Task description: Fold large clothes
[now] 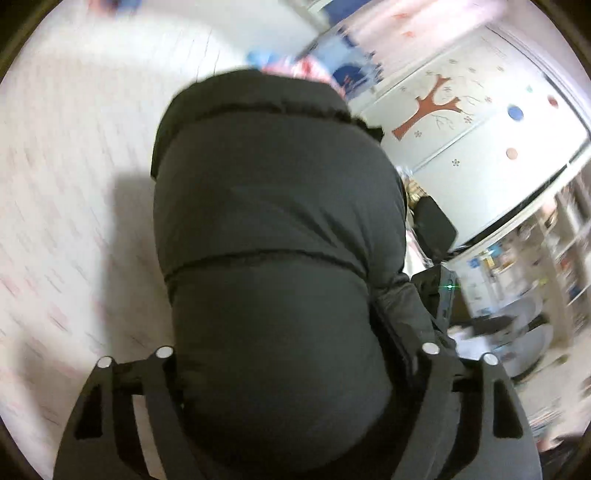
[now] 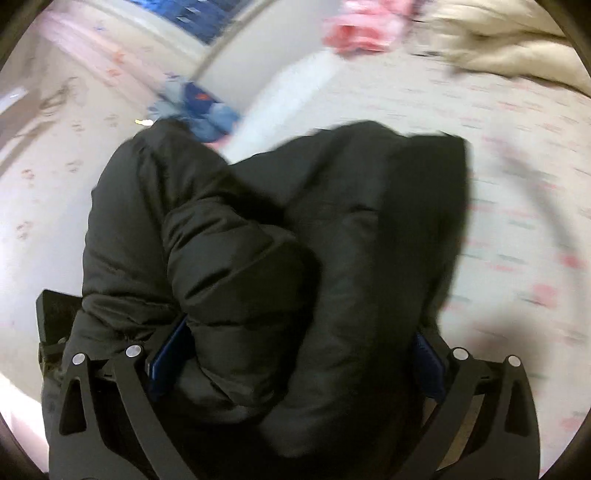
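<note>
A black quilted puffer jacket (image 1: 273, 229) fills the middle of the left wrist view, bunched and hanging over a pale patterned bed sheet (image 1: 74, 184). My left gripper (image 1: 291, 369) is shut on a thick fold of the jacket; its fingertips are hidden in the fabric. In the right wrist view the same jacket (image 2: 266, 258) is bunched in two thick rolls between the jaws. My right gripper (image 2: 295, 369) is shut on the jacket, with the blue pads (image 2: 166, 354) pressed against the fabric. Both views are motion-blurred.
A cream puffy garment (image 2: 509, 44) lies at the far right of the bed, pink clothing (image 2: 362, 26) beyond it, and blue clothing (image 2: 199, 107) at the bed's edge. A wardrobe with a tree decal (image 1: 436, 107) and shelves (image 1: 546, 258) stand to the right.
</note>
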Demonstrator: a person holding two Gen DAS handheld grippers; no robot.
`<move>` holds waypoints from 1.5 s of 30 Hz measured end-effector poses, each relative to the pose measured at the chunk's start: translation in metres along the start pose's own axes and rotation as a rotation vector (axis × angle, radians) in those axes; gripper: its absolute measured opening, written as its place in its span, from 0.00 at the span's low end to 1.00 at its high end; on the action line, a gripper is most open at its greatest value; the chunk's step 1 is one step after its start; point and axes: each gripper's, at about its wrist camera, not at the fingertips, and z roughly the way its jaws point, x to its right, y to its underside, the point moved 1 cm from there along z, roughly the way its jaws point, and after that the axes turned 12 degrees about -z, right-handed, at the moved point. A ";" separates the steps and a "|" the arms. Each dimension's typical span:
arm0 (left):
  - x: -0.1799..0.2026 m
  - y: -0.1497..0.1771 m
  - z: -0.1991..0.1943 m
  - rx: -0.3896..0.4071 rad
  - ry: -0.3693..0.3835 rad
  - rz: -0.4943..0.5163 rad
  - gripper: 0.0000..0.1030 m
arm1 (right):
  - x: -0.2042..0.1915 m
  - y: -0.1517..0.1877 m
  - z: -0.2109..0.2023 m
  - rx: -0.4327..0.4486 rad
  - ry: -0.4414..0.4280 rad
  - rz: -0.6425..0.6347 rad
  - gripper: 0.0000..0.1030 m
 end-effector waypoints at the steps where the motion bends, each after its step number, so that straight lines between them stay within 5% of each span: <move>1: 0.000 -0.007 -0.015 0.035 -0.023 0.033 0.70 | -0.018 -0.007 0.016 0.010 -0.043 -0.029 0.94; 5: -0.019 -0.037 -0.078 0.170 -0.153 0.080 0.70 | -0.091 -0.032 0.087 -0.010 -0.155 -0.159 0.94; 9: -0.106 -0.043 -0.100 0.140 -0.353 -0.084 0.70 | -0.121 -0.021 0.176 -0.222 0.011 -0.285 0.94; 11: -0.163 -0.032 -0.098 0.092 -0.323 -0.245 0.74 | -0.103 -0.008 0.195 -0.252 -0.008 -0.240 0.94; 16: -0.154 -0.028 -0.094 0.106 -0.363 -0.162 0.78 | -0.097 -0.012 0.184 -0.349 0.014 -0.233 0.94; 19: -0.147 -0.035 -0.095 0.099 -0.368 -0.180 0.79 | -0.084 -0.036 0.156 -0.273 -0.088 -0.124 0.94; 22: -0.153 -0.039 -0.114 0.101 -0.334 -0.197 0.79 | -0.067 -0.050 0.143 -0.244 -0.080 -0.076 0.94; 26: -0.166 -0.038 -0.104 0.090 -0.319 -0.208 0.84 | -0.043 -0.058 0.166 -0.279 -0.104 -0.004 0.94; 28: -0.158 -0.038 -0.093 0.090 -0.325 -0.207 0.88 | -0.049 -0.039 0.199 -0.395 -0.194 0.015 0.94; 29: -0.159 -0.036 -0.091 0.092 -0.324 -0.213 0.88 | -0.055 -0.036 0.204 -0.405 -0.168 -0.040 0.94; 31: -0.156 -0.034 -0.088 0.095 -0.330 -0.208 0.88 | -0.059 -0.038 0.196 -0.374 -0.118 -0.069 0.94; 34: -0.154 -0.035 -0.086 0.092 -0.333 -0.205 0.88 | -0.074 -0.055 0.156 -0.202 0.033 -0.168 0.94; 40: -0.147 -0.035 -0.081 0.098 -0.361 -0.197 0.89 | -0.146 -0.087 0.120 0.019 0.024 -0.429 0.94; 42: -0.147 -0.034 -0.079 0.100 -0.368 -0.194 0.89 | -0.161 -0.089 0.123 0.039 0.020 -0.470 0.94; 45: -0.147 -0.035 -0.077 0.100 -0.370 -0.182 0.90 | -0.162 -0.069 0.151 -0.086 0.158 -0.587 0.94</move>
